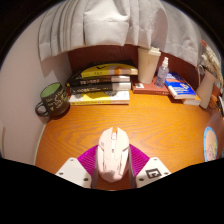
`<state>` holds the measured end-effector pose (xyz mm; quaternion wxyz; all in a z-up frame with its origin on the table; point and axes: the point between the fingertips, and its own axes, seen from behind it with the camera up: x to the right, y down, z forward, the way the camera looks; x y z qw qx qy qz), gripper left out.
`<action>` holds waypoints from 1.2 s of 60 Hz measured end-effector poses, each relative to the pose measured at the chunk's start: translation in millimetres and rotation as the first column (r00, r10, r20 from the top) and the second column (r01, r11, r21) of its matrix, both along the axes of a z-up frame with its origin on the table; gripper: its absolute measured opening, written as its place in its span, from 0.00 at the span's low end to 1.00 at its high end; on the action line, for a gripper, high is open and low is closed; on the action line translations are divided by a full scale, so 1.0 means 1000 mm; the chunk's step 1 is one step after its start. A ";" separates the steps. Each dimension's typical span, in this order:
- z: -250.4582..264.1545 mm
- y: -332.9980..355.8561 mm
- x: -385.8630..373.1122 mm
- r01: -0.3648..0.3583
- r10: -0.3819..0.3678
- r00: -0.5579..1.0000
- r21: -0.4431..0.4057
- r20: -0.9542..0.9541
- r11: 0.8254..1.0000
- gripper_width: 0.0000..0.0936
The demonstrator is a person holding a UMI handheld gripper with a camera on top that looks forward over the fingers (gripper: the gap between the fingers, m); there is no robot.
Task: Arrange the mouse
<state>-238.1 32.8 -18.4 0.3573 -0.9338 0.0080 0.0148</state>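
A white computer mouse (pixel 113 155) is held between my gripper's (pixel 113 163) two fingers, its nose pointing away over the wooden desk (pixel 150 120). The magenta pads (pixel 88 158) press against both of its sides. The mouse appears lifted a little above the desk surface. The rear of the mouse is hidden low between the fingers.
A stack of books (pixel 100 86) lies at the back left with a green mug (pixel 51 97) beside it. A white bottle (pixel 162 72) and more books (pixel 182 88) sit at the back right. A blue round object (pixel 211 142) lies at the right. A curtain (pixel 100 25) hangs behind.
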 end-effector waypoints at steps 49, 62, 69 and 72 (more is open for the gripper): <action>0.259 -0.028 0.350 -0.071 0.035 0.992 0.310 0.122 0.948 0.41; 0.130 -0.062 0.432 0.001 -0.010 0.995 0.094 0.099 0.996 0.41; 0.074 -0.074 0.444 -0.006 0.007 0.995 -0.012 0.095 1.000 0.42; 0.054 -0.079 0.444 -0.016 0.020 0.996 -0.050 0.091 0.999 0.41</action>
